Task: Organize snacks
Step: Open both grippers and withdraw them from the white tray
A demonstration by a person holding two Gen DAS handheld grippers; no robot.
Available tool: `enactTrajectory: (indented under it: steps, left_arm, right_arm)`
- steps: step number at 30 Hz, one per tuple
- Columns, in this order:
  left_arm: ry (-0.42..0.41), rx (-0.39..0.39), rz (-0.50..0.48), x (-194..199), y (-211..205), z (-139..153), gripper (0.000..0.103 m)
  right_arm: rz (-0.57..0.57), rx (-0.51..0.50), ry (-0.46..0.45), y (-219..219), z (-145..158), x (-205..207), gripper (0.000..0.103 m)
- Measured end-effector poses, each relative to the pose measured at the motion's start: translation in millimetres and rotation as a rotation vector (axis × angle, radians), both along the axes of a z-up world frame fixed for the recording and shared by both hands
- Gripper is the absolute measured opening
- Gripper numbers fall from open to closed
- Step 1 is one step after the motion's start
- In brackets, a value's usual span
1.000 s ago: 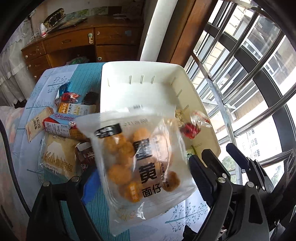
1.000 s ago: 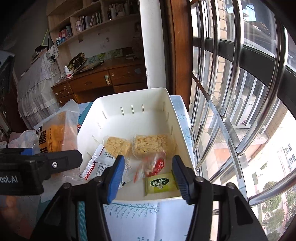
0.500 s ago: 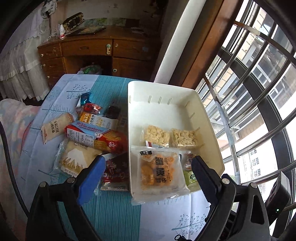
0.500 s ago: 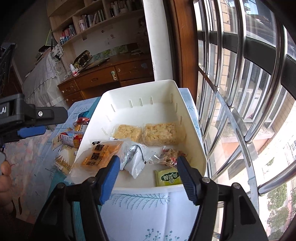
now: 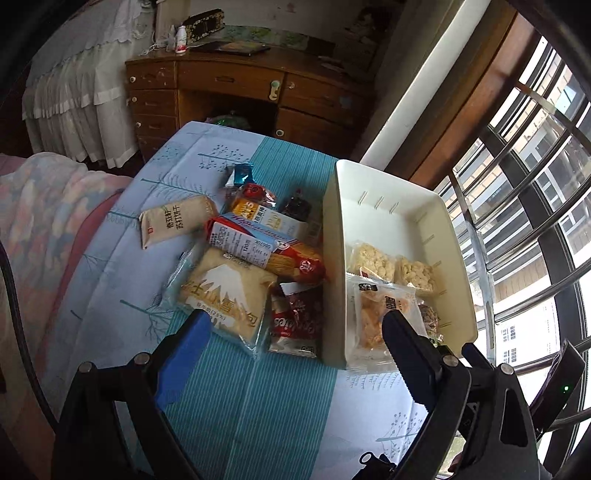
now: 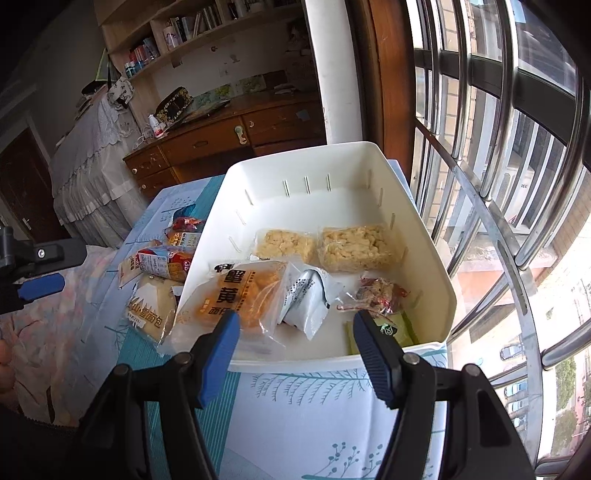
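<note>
The left gripper is wide apart and holds nothing; it hovers above the loose snack packets on the tablecloth. The right gripper is also apart and empty, near the white bin, where the orange snack bag leans over the rim

wooden desk with drawers at back, bookshelf above, white pipe, barred window on right, bright daylight.
</note>
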State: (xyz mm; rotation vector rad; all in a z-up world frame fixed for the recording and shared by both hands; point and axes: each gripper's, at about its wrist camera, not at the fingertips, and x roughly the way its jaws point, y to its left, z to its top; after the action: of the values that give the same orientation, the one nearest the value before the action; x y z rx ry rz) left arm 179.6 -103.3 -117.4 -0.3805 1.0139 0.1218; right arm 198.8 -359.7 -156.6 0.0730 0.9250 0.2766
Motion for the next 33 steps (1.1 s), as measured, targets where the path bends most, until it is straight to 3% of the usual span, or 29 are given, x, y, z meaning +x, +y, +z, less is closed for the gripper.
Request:
enactTrajectory:
  steps: [13,21,24,33]
  left_arm:
    - [-0.002,-0.048,0.036,-37,71,0,0.093]
    - [0.01,-0.072,-0.054,-50,117,5,0.093]
    - [0.011,-0.066,-0.105,-50,133,8,0.093]
    - [0.012,-0.015,-0.273,-40,170,14,0.093]
  right_arm:
    - [0.033,-0.046,-0.034,62,21,-16,0.064]
    - [-0.035,-0.05,-0.018,107,29,-31,0.066]
    - [-0.067,-0.038,-0.012,125,32,-37,0.071]
    - [-0.185,-0.014,-0.008,170,33,-57,0.072]
